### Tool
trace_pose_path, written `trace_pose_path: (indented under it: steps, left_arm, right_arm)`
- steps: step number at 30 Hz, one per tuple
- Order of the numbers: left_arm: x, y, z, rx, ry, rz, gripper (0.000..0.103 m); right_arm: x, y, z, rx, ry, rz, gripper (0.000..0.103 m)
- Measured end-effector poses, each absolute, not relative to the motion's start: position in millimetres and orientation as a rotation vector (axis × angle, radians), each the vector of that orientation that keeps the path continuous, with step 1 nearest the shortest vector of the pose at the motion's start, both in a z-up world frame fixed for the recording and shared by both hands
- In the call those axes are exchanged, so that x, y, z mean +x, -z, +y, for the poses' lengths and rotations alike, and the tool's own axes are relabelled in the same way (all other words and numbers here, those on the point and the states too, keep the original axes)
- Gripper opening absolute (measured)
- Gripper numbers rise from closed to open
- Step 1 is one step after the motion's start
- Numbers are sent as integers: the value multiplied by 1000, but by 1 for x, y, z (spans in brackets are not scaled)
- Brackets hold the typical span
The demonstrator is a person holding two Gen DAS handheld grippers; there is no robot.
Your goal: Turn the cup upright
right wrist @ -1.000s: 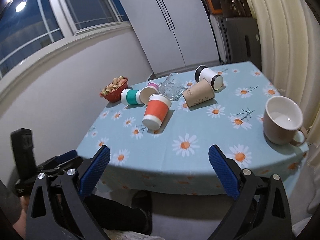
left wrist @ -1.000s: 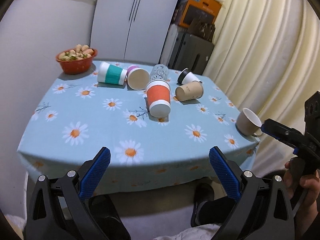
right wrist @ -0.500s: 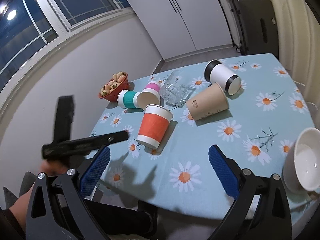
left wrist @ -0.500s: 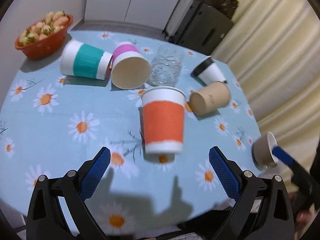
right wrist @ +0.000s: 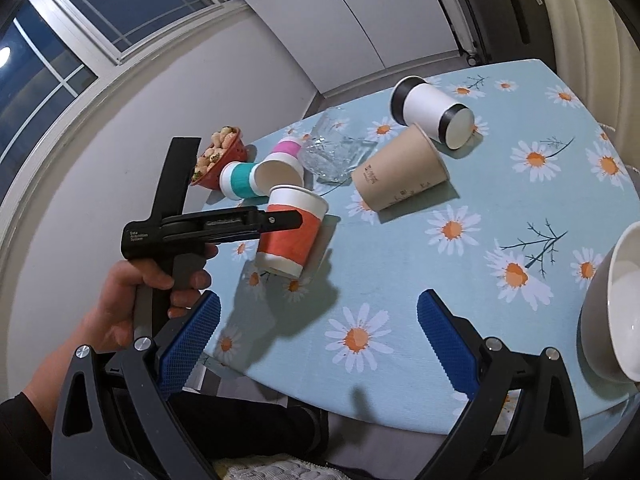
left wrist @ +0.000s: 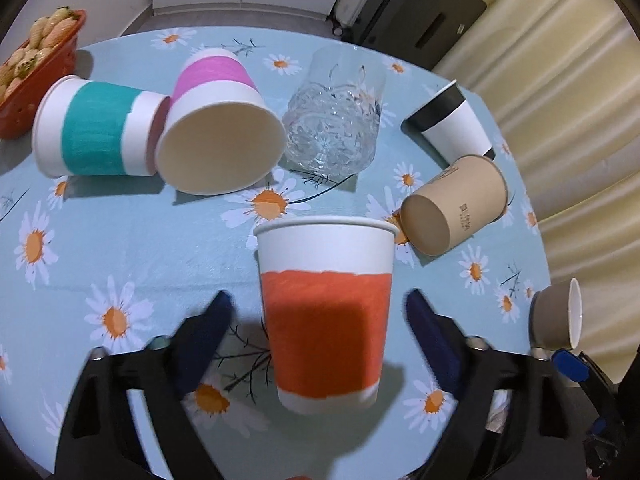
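Note:
An orange-and-white paper cup (left wrist: 326, 312) lies on its side on the daisy tablecloth (left wrist: 132, 240), rim pointing away from me. My left gripper (left wrist: 320, 332) is open, its blue pads on either side of the cup body, not touching it. In the right wrist view the left gripper (right wrist: 288, 220) reaches the same cup (right wrist: 292, 236) from the left. My right gripper (right wrist: 318, 328) is open and empty, low over the table's near edge.
More cups lie on their sides: teal (left wrist: 96, 132), pink (left wrist: 220, 124), a clear glass (left wrist: 336, 120), black-and-white (left wrist: 452, 120), brown (left wrist: 456, 204). A grey mug (right wrist: 616, 304) stands at the right edge. A red snack bowl (left wrist: 36, 68) sits far left.
My left gripper has moved forward and down over the table until its open jaws straddle the orange cup. The right gripper has crept forward a little.

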State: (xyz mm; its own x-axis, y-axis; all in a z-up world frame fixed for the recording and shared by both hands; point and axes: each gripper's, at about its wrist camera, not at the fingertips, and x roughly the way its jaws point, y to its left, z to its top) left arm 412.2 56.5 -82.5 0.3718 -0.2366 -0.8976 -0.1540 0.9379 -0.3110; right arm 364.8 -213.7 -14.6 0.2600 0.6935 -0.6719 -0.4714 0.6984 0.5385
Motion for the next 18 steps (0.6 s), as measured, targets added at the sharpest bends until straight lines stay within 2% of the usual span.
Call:
trace_pose_path:
  steps: [2,6,18]
  left_arm:
    - [416,85,55,-366,51,1202,79]
    - [421,91,48,-351,49,1215,65]
    - [391,83,54,-450,73,1205,65]
  right_arm:
    - [365,15,-215,245,-795,1041,98]
    - [365,17,-213,234,-793,1054,98]
    - [352,13,-206,208,-820,1045,98]
